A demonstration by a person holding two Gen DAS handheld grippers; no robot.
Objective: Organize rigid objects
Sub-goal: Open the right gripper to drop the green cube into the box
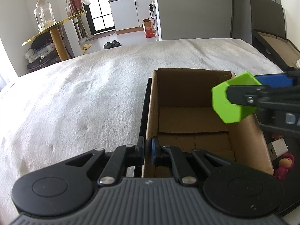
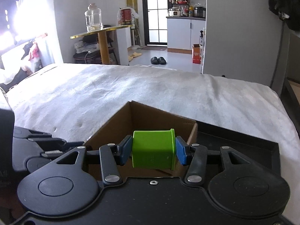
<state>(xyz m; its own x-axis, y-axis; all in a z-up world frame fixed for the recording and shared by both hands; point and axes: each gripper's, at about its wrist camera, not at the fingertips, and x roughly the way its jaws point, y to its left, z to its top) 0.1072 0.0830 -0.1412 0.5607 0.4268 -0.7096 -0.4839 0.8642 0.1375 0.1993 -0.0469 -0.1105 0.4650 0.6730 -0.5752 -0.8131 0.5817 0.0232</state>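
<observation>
Clamping box wall (image 1: 150,112), left gripper (image 1: 148,150); right gripper (image 2: 152,152) fingers grip green cup (image 2: 152,150).

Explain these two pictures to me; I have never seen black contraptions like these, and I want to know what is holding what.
There is no robot here: a person holds a two-finger clamp in each hand, with a camera on each looking along its fingers. The left picture comes from the left gripper, whose fingers are pinched shut on the near wall of an open, empty cardboard box. The right picture comes from the right gripper, whose blue pads squeeze a green hexagonal block above that box. The box stands on a bed covered by a white fuzzy blanket. Beside the box lie a white charger and a small pink doll.
</observation>
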